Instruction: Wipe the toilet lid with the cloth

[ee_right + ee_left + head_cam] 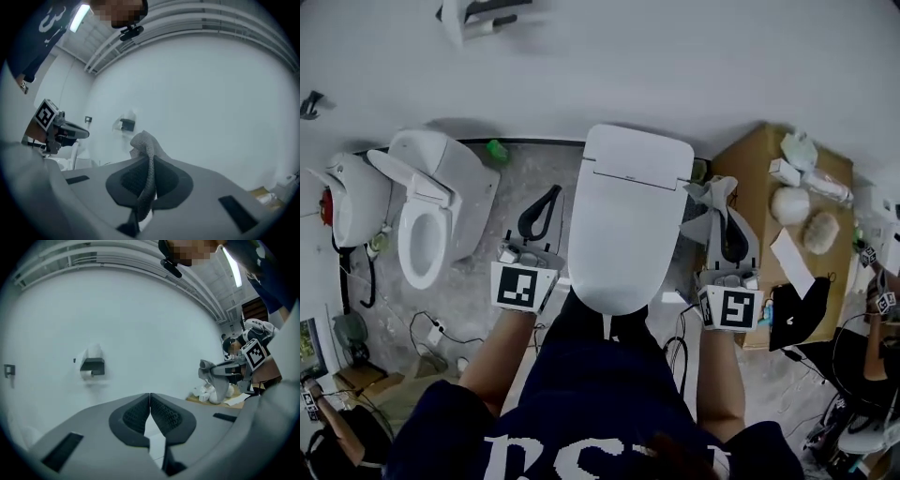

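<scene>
A white toilet stands in the middle of the head view with its toilet lid (628, 220) closed, and the person stands at its front end with one gripper on each side of it. The right gripper (722, 199) is just beside the lid's right edge, near the hinge end, and its jaws are clenched on a grey cloth (709, 197). In the right gripper view the cloth (146, 140) runs up between the two dark pads and bunches above the right gripper (149, 165). Whether the cloth touches the lid cannot be told. The left gripper (551, 193) is beside the lid's left edge, above the grey floor (516, 173). In the left gripper view the jaws of the left gripper (150, 403) are pressed together with nothing between them. Both gripper views face a plain white wall that carries a paper roll holder (92, 365). A second toilet (427, 220) with its lid raised stands well to the left. A brown table (759, 178) with white things on it stands on the right, near the right gripper.
</scene>
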`<state>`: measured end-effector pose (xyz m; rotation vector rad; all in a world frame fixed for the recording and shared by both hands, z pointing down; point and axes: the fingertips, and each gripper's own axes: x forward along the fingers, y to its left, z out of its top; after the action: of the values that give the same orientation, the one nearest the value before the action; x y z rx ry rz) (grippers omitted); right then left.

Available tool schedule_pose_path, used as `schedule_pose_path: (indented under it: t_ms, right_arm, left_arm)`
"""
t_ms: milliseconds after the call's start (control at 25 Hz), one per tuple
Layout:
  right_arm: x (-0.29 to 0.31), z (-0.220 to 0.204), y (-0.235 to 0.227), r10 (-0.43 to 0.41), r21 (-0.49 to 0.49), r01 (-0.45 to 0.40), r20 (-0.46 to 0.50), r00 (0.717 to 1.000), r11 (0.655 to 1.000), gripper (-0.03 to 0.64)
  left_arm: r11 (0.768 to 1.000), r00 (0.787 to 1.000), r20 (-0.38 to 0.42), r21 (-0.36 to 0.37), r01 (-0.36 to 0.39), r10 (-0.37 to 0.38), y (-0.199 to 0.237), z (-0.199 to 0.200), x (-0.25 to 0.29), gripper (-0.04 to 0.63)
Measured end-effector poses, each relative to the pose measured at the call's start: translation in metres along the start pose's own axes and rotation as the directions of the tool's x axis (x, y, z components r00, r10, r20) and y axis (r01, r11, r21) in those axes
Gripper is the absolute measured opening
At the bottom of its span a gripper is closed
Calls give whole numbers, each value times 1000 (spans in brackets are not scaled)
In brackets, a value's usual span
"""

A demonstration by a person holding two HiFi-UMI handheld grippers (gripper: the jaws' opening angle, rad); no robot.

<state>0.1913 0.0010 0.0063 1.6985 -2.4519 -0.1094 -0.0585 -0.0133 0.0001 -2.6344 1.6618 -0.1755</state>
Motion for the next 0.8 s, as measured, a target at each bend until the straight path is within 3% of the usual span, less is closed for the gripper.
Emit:
schedule_pose_path:
  t_ms: [160,320,440,600,800]
  right_arm:
    - [-15,71,-17,-34,48,29,123,992,998,23]
    - [-32,116,-30,-62,118,39,198,978,992,21]
    - [-43,137,-31,-61,90,42,228,972,995,21]
    - [-54,153,-29,-54,23,50,251,967,998,21]
    - [-63,159,-29,-36,-29,45,260,965,999,21]
  left_arm:
    - [1000,999,50,-1,17,-17,-1,49,-7,21]
    - [998,999,-2,47,43,-43,-5,71,-19,21]
    - [998,999,33,45,36,-37,-8,93,-23,21]
    - [999,989,137,6,52,-53,-18,122,-21,21]
    - [999,987,152,-1,44,-43,-27,131,-25,21]
